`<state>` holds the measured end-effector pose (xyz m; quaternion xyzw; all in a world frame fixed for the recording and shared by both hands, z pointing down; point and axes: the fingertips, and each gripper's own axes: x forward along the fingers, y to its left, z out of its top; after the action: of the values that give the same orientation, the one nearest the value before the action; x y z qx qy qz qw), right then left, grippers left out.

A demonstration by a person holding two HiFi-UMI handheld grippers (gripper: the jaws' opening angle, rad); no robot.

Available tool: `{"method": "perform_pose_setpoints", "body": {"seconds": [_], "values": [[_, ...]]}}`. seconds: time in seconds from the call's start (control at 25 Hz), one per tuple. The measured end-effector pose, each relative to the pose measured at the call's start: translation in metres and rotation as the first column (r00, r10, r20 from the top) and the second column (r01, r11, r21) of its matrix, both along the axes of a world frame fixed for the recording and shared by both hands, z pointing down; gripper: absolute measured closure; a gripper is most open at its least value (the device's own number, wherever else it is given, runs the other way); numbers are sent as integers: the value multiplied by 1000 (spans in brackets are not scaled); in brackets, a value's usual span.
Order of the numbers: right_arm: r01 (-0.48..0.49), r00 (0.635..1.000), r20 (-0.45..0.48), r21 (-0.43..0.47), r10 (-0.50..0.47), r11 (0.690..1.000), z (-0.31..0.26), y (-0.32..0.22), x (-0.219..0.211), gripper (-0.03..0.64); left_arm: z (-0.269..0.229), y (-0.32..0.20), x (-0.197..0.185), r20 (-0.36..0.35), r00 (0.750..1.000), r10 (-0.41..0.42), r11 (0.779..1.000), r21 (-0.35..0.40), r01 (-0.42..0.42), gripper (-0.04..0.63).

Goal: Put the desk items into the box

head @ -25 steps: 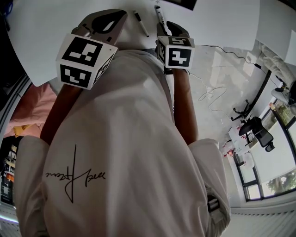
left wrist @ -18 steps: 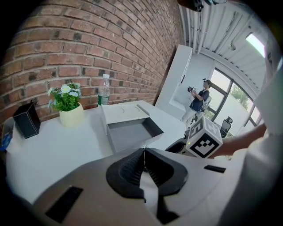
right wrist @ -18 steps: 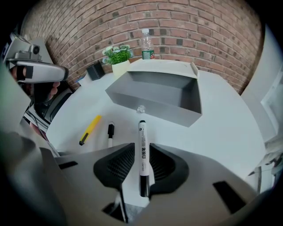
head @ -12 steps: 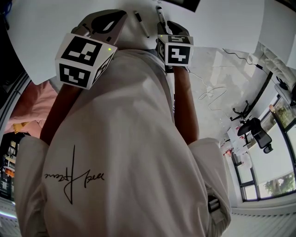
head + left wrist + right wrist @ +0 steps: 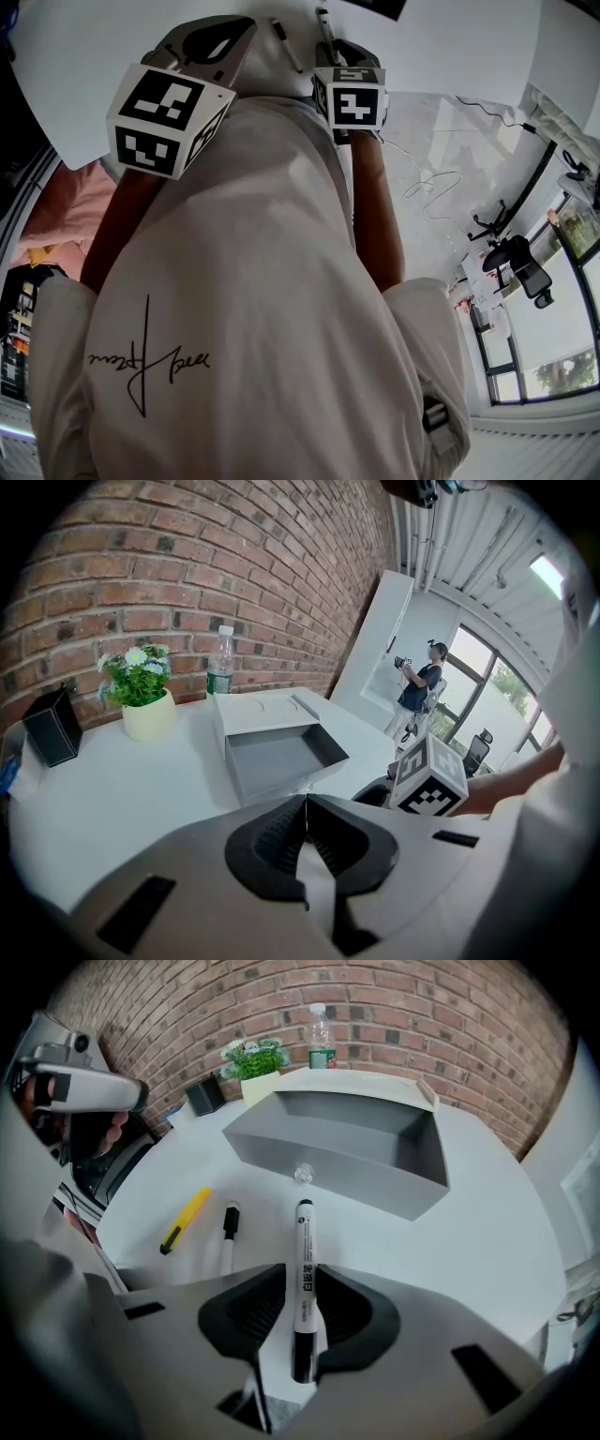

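Right gripper view shows the right gripper (image 5: 302, 1277) clamped on a white marker (image 5: 304, 1241), just short of the grey box (image 5: 328, 1162) beyond. The left gripper (image 5: 306, 832) is closed on nothing. Next, I'd judge, the marker goes forward over the box and gets released.

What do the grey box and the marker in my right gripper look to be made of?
Grey box: probably stiff cardboard or thin plastic. It has a matte, even grey surface with thin flat walls, sharp corners and no gloss.
Marker, held in the right gripper: smooth plastic by its look. The barrel is white with a slight sheen and printed text, and both ends are black.
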<state>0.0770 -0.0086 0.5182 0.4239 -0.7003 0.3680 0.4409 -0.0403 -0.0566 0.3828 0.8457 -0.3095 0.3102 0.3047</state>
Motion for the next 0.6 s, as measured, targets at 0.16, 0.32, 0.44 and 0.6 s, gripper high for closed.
{"method": "perform_pose_setpoints", "body": {"seconds": [0.16, 0.32, 0.44, 0.6], "values": [[4, 1000, -28, 5, -4, 1000, 2, 1, 1, 514, -1, 1, -2, -3, 1000, -5, 1000, 0, 5, 589], [6, 999, -33, 4, -6, 1000, 3, 1, 2, 515, 1, 2, -5, -7, 1000, -8, 1000, 1, 8, 589], [-2, 999, -36, 5, 2, 1000, 2, -2, 2, 528, -2, -3, -9, -9, 1000, -23, 1000, 8, 24, 589], [0, 999, -40, 6, 0, 1000, 2, -3, 4, 532, -2, -2, -11, -15, 999, -30, 1000, 7, 30, 589]]}}
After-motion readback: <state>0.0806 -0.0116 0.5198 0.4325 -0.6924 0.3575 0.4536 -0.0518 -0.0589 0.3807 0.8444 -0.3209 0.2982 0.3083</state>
